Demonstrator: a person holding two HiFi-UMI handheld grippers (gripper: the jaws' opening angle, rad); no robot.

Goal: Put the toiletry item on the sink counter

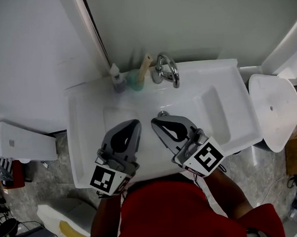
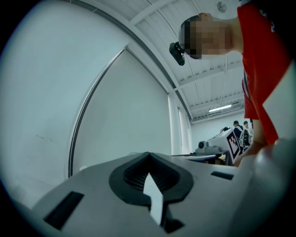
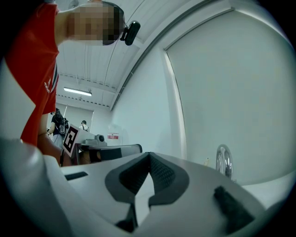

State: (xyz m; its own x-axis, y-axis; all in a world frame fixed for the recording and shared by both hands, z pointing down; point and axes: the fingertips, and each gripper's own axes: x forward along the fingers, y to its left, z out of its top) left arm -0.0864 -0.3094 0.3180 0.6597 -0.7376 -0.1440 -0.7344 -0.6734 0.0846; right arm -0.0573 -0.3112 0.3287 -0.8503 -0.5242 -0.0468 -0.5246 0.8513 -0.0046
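In the head view a small clear bottle with a white cap (image 1: 118,80) stands at the back of the white sink counter (image 1: 83,125), left of the chrome faucet (image 1: 166,69). A teal cup (image 1: 136,81) holding a wooden-handled brush stands between them. My left gripper (image 1: 135,123) and right gripper (image 1: 156,123) hover side by side over the basin's front, tips pointing toward the faucet. Both are shut with nothing between the jaws. The left gripper view shows its closed jaws (image 2: 149,154) against the wall. In the right gripper view the closed jaws (image 3: 149,154) have the faucet (image 3: 224,160) beyond them.
A white toilet (image 1: 274,106) stands right of the sink, with a cardboard box (image 1: 296,151) past it. A white box (image 1: 22,142) sits at the left and a white bin (image 1: 64,221) on the floor at lower left. The wall rises behind the faucet.
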